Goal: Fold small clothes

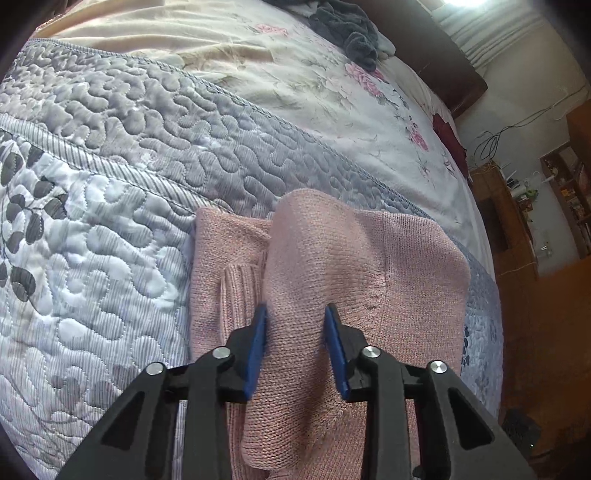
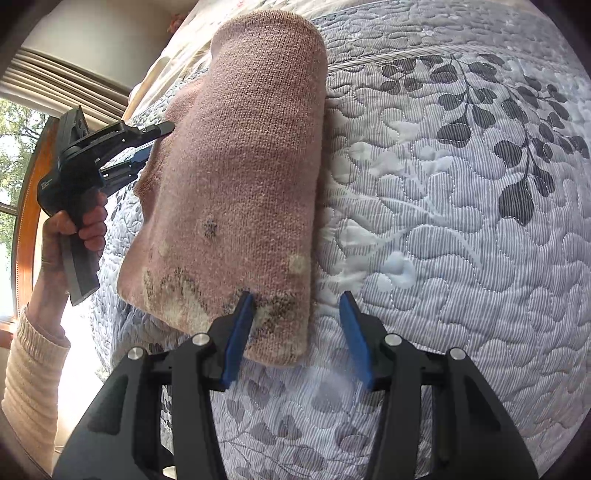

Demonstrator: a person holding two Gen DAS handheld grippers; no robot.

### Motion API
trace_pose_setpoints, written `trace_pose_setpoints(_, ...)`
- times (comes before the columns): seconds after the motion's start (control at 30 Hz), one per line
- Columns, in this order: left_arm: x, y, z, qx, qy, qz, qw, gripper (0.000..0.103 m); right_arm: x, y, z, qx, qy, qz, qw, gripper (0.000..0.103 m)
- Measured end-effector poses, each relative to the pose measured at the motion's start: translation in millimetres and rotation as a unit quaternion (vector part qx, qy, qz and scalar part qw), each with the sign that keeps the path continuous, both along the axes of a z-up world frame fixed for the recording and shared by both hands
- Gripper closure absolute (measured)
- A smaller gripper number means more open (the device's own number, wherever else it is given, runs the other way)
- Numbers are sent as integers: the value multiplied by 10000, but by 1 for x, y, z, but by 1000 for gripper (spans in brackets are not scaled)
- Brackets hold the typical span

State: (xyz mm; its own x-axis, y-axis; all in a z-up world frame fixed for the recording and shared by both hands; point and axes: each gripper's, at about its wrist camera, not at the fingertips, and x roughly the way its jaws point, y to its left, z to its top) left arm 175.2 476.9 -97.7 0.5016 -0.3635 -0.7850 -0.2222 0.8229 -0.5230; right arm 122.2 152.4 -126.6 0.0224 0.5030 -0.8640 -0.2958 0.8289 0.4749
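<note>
Low in the frame, the right gripper (image 2: pixel 295 325) gapes wide over the pink knitted garment (image 2: pixel 236 177) folded on the quilt (image 2: pixel 461 221); upper left, the left gripper (image 2: pixel 147 147), also parted, could drag its fold loose

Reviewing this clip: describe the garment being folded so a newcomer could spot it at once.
Start at the bed's grey-and-white quilted coverlet with its dark leaf print. Near its edge lies the pink knitted sweater, folded into a narrow bundle between both open grippers. It is the only pink knit there; the dark grey clothes sit far off.
</note>
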Motion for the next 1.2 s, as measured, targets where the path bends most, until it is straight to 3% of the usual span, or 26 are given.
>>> trace_pose_setpoints(0.07,-5,-3,4,23,-110,-20,9999,88,1,2,0,-28,-9,12,10000,54)
trace_pose_setpoints(0.3,-43,21,43,97,-829,189,9963,89,-3,3,0,4,-31,47,10000,54)
trace_pose_setpoints(0.53,-36,38,-4,317,-267,332,9986,89,-9,15,-1,7,-49,132,9999,54)
trace_pose_setpoints(0.7,-35,37,-17,201,-273,395,9986,87,-8,15,-2,-30,-26,141,9999,52)
trace_pose_setpoints(0.83,-43,40,-7,-2,-223,283,9994,74,-5,11,-1,-72,-72,169,9998,52)
trace_pose_setpoints(0.97,-64,48,7,-135,-276,259,9992,41,-6,11,4,-56,-127,163,9998,52)
trace_pose_setpoints(1.2,-92,56,-8,-920,-91,205,9955,35,-2,-2,11,70,-213,28,9997,42)
